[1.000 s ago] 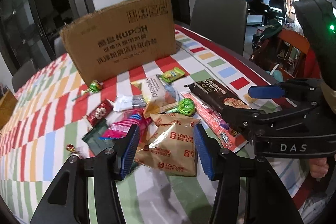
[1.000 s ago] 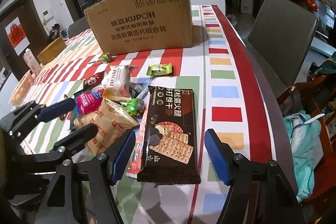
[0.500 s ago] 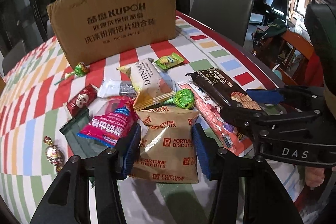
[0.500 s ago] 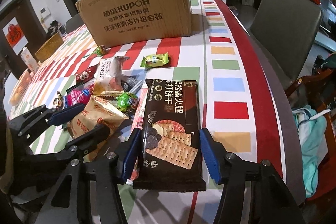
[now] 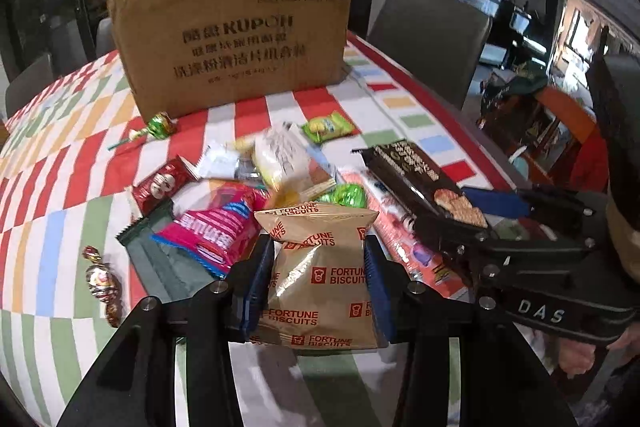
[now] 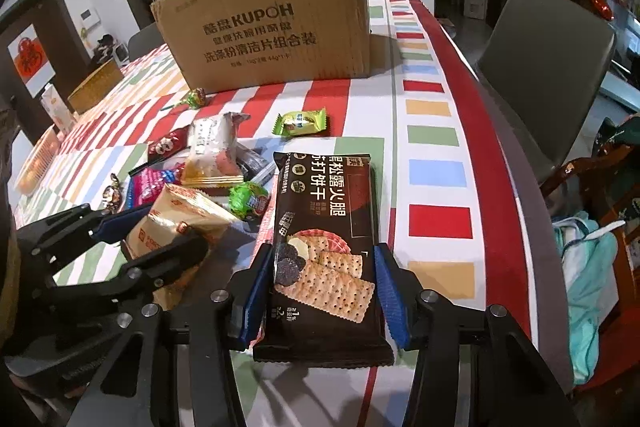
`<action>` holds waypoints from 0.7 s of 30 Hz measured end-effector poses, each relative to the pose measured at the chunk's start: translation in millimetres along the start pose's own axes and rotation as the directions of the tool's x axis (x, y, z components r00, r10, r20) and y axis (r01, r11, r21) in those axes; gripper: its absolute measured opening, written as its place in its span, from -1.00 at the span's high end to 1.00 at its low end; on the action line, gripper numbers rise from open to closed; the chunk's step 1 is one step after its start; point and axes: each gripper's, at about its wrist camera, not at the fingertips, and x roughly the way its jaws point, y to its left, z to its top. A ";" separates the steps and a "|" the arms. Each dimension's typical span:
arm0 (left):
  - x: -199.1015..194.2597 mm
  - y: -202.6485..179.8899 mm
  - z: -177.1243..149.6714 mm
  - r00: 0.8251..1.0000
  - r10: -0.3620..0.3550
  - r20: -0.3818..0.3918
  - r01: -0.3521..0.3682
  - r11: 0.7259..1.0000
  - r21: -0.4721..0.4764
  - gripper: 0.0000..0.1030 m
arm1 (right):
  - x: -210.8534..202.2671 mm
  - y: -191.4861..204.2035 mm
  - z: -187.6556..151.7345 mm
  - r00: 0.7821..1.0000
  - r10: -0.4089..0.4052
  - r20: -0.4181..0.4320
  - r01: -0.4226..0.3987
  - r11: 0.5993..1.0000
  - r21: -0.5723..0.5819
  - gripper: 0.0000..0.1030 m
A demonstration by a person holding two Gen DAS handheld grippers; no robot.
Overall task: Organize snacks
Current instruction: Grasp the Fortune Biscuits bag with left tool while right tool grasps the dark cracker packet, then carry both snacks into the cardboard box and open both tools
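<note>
My left gripper (image 5: 318,291) is shut on a tan Fortune Biscuits bag (image 5: 320,267), pads pressing both its sides. My right gripper (image 6: 322,287) is shut on the near end of a long black cracker pack (image 6: 324,223). That pack also shows in the left wrist view (image 5: 416,179), and the tan bag in the right wrist view (image 6: 180,223). A brown cardboard box (image 5: 236,35) stands upright at the back of the table, also in the right wrist view (image 6: 272,27). Loose snacks lie between the box and the grippers.
A pink packet (image 5: 216,227), a red packet (image 5: 160,183), a pale Denma packet (image 5: 288,159), green candies (image 5: 328,127) and a lollipop (image 5: 158,127) lie on the striped tablecloth (image 6: 436,171). A grey chair (image 6: 548,55) stands at the right table edge.
Both grippers moved forward and closed: the left jaws onto the tan biscuit bag, the right jaws onto the black cracker pack.
</note>
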 end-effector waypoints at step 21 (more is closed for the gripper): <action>-72.2 28.9 59.9 0.972 0.055 0.227 -0.042 0.997 -0.060 0.14 | -66.7 31.0 55.1 0.975 0.008 0.222 0.010 0.997 -0.081 0.02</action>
